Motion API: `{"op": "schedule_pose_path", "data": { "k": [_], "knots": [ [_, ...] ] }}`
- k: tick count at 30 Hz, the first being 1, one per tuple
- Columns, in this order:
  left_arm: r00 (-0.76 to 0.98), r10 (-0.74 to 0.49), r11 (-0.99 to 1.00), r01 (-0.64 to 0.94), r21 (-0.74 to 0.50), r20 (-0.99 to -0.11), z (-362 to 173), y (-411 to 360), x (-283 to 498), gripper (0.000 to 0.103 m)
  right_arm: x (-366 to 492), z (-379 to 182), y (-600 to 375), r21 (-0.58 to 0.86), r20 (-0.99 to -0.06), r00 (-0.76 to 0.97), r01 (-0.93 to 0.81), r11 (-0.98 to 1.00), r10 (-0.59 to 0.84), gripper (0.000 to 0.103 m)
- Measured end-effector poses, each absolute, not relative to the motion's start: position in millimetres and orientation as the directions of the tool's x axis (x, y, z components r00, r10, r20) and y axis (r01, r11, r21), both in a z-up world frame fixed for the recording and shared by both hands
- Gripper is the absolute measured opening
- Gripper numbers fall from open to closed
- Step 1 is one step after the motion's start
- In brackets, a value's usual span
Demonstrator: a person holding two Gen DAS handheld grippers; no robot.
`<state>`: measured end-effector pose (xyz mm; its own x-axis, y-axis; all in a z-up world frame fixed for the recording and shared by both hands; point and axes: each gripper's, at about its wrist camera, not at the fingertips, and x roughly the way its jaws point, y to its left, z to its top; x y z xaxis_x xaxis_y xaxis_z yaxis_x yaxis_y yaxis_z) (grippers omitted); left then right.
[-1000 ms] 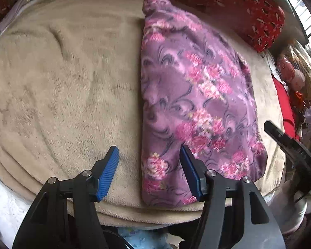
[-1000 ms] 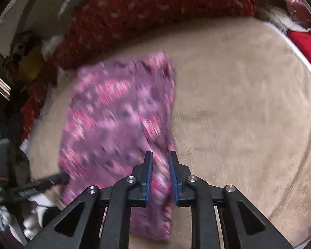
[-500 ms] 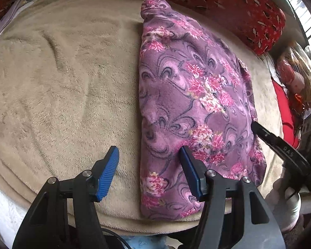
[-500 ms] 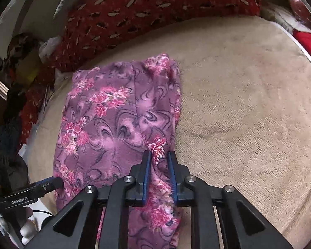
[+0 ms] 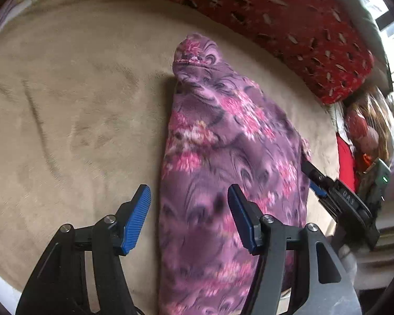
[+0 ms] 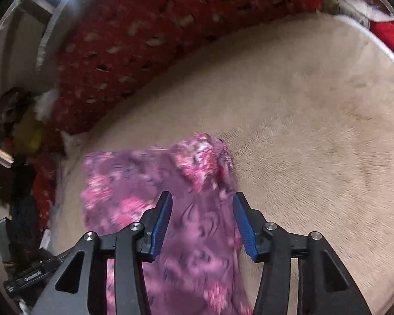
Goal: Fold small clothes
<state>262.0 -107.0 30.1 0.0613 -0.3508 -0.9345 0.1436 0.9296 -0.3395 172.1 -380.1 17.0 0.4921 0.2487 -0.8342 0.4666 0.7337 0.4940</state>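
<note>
Mid-fold: purple floral garment (image 5: 223, 183) lies lengthwise at frame centre on the beige blanket (image 5: 65, 105). Left gripper (image 5: 189, 215) and right gripper (image 6: 202, 223) both spread, grasping nothing. Next, probably pinch the near end.

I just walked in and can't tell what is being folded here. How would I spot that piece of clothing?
Start at the wide beige plush blanket in front of the red patterned cushion. On it lies a long purple fleece garment with pink flowers. It is the only flowered purple fabric there, lying between the two black grippers with blue pads.
</note>
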Motion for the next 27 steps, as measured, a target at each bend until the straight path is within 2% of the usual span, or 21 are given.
{"op": "schedule_pose_path", "data": {
  "k": [1,2,4,5,7,8,11,13,14,15,19,21,24,27],
  "knots": [
    [0.068,-0.345,0.932,0.140,-0.333,-0.936,26,-108,265,0.060,174,21,-379,0.501,-0.821,0.514,0.439,0.746,0.249,0.004],
    [0.068,-0.333,0.937,0.131,-0.322,-0.940,19,-110,269,0.060,175,24,-379,0.486,-0.817,0.532,0.430,0.761,0.221,0.005],
    [0.031,-0.341,0.937,0.093,-0.337,-0.939,4,-111,272,0.066,179,14,-382,0.437,-0.851,0.492,0.465,0.770,0.185,0.006],
    [0.024,-0.361,0.931,0.065,-0.359,-0.932,1,-109,274,0.067,182,3,-384,0.416,-0.874,0.444,0.477,0.774,0.197,0.009],
    [0.020,-0.378,0.924,0.060,-0.376,-0.926,6,-105,275,0.067,180,-1,-388,0.439,-0.869,0.439,0.468,0.767,0.229,0.009],
    [0.028,-0.381,0.923,0.075,-0.378,-0.924,13,-102,273,0.067,178,4,-389,0.444,-0.864,0.448,0.463,0.767,0.229,0.016],
    [0.061,-0.394,0.915,0.120,-0.385,-0.917,32,-94,260,0.067,162,28,-383,0.478,-0.831,0.494,0.401,0.782,0.255,0.018],
    [0.083,-0.397,0.913,0.139,-0.384,-0.914,40,-85,244,0.067,147,42,-375,0.526,-0.787,0.539,0.331,0.783,0.301,0.028],
    [0.084,-0.389,0.916,0.141,-0.376,-0.917,38,-84,235,0.067,138,45,-368,0.536,-0.772,0.554,0.307,0.786,0.310,0.042],
    [0.074,-0.382,0.919,0.140,-0.370,-0.921,34,-85,232,0.067,133,44,-362,0.527,-0.776,0.553,0.302,0.795,0.304,0.050],
    [0.035,-0.314,0.938,0.167,-0.305,-0.949,13,-99,217,0.069,134,13,-340,0.394,-0.872,0.423,0.305,0.867,0.248,0.045],
    [0.061,-0.299,0.938,0.204,-0.281,-0.952,28,-101,209,0.068,129,28,-332,0.330,-0.882,0.434,0.284,0.900,0.186,0.047],
    [0.101,-0.285,0.933,0.256,-0.252,-0.953,43,-103,194,0.069,113,50,-324,0.360,-0.850,0.479,0.225,0.905,0.219,0.048],
    [0.081,-0.254,0.938,0.265,-0.225,-0.964,30,-102,175,0.071,94,43,-318,0.340,-0.862,0.462,0.227,0.913,0.206,0.049]
  ]
}}
